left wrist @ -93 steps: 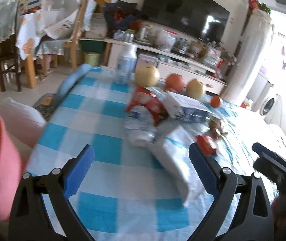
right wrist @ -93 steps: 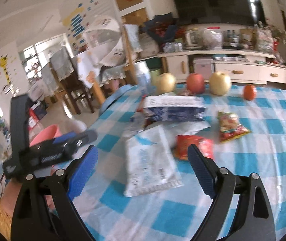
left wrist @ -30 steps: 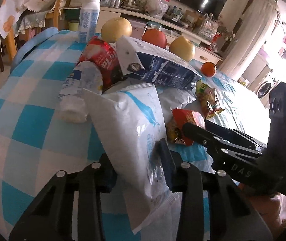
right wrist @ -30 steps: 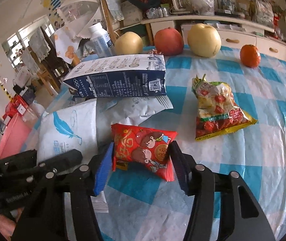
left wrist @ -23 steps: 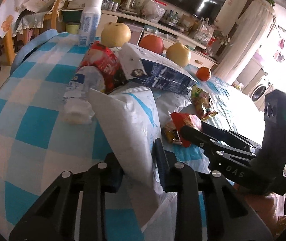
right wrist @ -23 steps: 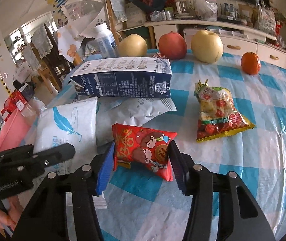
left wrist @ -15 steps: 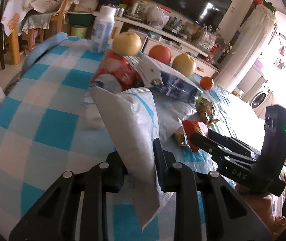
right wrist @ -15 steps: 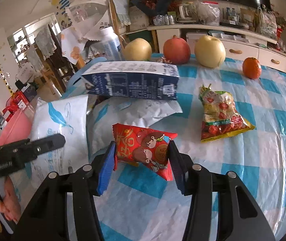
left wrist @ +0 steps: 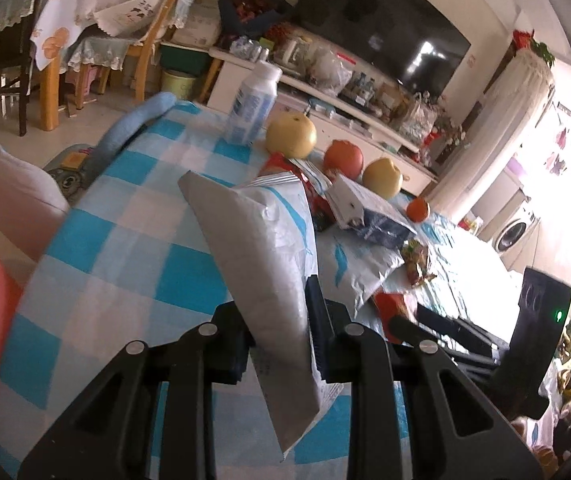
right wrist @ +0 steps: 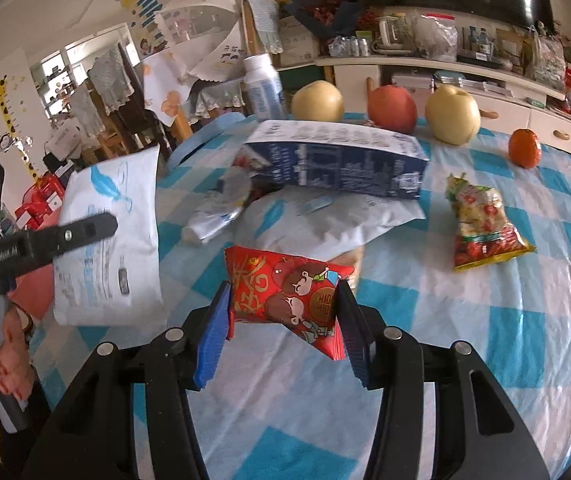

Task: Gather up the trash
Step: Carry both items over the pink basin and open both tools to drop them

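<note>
Blue-and-white checked worktop (right wrist: 485, 320), cluttered living room behind. Left tongs (left wrist: 281, 332) pinch white feather-print pouch (left wrist: 269, 248), lifted clear; its print is unreadable. Right tongs (right wrist: 285, 320) clamp red snack packet (right wrist: 285, 292) with gold Chinese characters and cartoon children, raised above worktop.

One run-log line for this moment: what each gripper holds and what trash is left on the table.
left gripper: shut on white mailer bag | right gripper: shut on red snack packet | left on table: blue carton, yellow-red snack bag, second white bag
</note>
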`<state>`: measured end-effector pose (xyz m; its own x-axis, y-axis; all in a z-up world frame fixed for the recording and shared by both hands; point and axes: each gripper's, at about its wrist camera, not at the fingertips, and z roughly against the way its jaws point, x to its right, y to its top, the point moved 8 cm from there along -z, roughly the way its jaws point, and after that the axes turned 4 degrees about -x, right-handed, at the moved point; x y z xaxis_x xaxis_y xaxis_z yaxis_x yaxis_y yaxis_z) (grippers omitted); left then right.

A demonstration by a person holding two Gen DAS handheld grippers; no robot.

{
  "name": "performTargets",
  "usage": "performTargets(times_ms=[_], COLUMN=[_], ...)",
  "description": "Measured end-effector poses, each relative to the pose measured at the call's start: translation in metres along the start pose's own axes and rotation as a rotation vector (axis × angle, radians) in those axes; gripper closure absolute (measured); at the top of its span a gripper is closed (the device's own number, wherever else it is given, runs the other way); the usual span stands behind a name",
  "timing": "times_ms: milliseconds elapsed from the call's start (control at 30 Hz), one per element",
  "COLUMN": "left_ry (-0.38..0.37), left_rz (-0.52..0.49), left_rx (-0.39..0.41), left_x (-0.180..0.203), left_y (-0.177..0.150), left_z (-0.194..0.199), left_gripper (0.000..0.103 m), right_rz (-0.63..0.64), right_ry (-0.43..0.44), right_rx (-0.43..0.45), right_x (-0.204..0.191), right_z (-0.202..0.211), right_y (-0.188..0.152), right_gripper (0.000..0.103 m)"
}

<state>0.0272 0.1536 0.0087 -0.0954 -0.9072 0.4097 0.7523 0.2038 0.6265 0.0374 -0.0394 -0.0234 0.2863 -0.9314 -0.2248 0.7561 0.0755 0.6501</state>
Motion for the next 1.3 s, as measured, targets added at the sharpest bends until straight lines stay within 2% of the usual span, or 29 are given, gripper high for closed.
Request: performTargets(times_ms=[200,467,833,1067,1300], left_ry=[0.016,0.036,0.069,0.140,0.282], left_rz=[0.015,0.053,0.114,0.191,0.263], left_rx=[0.040,0.086,0.180,0.260,0.331], left_x=[-0.018,-0.045,-0.086,-0.132,-0.185], left_y=[0.007,0.014,0.025,0.032,0.035], left_z=[0.018,0.042,0.085,0.120,0.153], left_gripper=[0.076,0.076,0.076,0.076,0.076], right_rz=[-0.014,0.011,0.088,0.165,0.260], right_ry=[0.058,0.093,0.153,0.206,0.259], right_rx=[-0.002,0.000,0.018,0.022,0.009], right_x=[-0.030,-0.072,-0.149,-0.212,-0.285], right_z=[0.000,-0.001,0.002,-0.007,-0.022], right_y=[-0.002,0.002,0.019,0.038,0.050], right_gripper=[0.050,0.050,0.050,0.050,0.050])
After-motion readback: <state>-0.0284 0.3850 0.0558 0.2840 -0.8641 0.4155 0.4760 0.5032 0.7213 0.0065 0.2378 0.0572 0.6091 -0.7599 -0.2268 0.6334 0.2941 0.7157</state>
